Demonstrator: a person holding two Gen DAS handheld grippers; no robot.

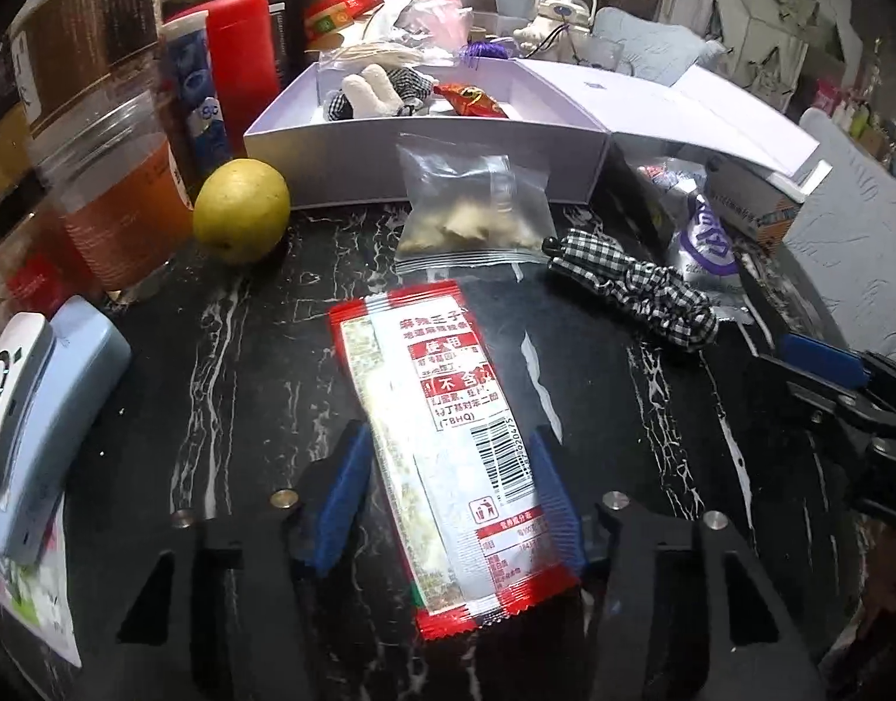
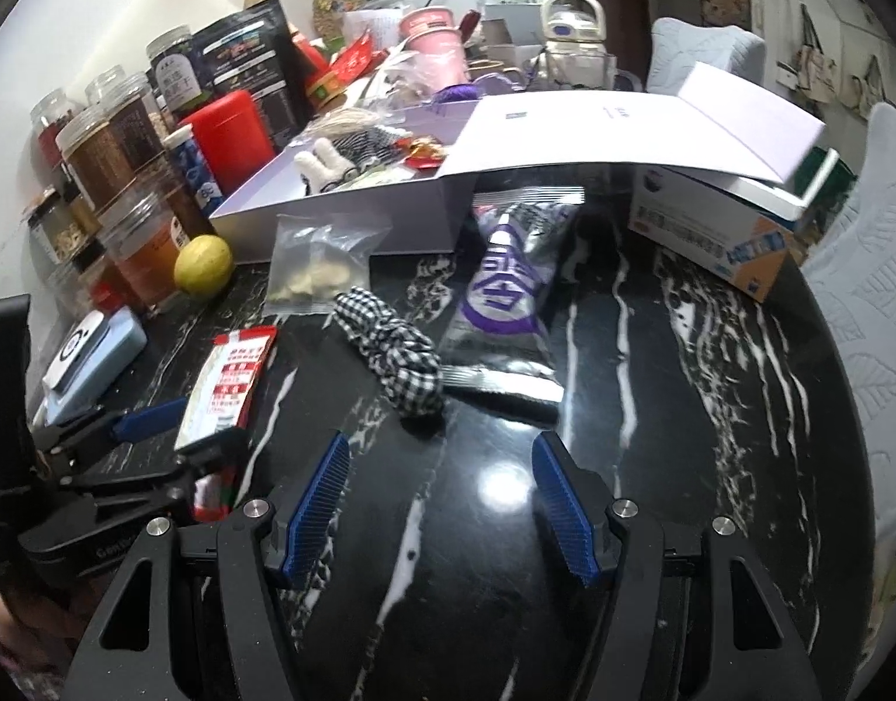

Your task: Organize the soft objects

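Note:
A red-and-white snack packet (image 1: pixel 442 409) lies on the black marble table, and my left gripper (image 1: pixel 451 496) is shut on its near half, blue pads pressing both long edges. Beyond it a clear zip bag (image 1: pixel 471 210) of pale pieces leans on the open white box (image 1: pixel 424 169), which holds a plush toy (image 1: pixel 372 96) and a red wrapper (image 1: pixel 471 102). A black-and-white gingham fabric piece (image 2: pixel 395 350) lies ahead of my right gripper (image 2: pixel 442 502), which is open with nothing between its fingers. A silver-and-purple packet (image 2: pixel 506 304) lies just behind the fabric.
A yellow fruit (image 1: pixel 242 216), several jars (image 1: pixel 115 193) and a red canister (image 1: pixel 243 58) crowd the left side. A pale blue device (image 1: pixel 39 409) sits near the left edge. A blue-and-orange carton (image 2: pixel 716 233) stands under the box lid (image 2: pixel 652 128) at right.

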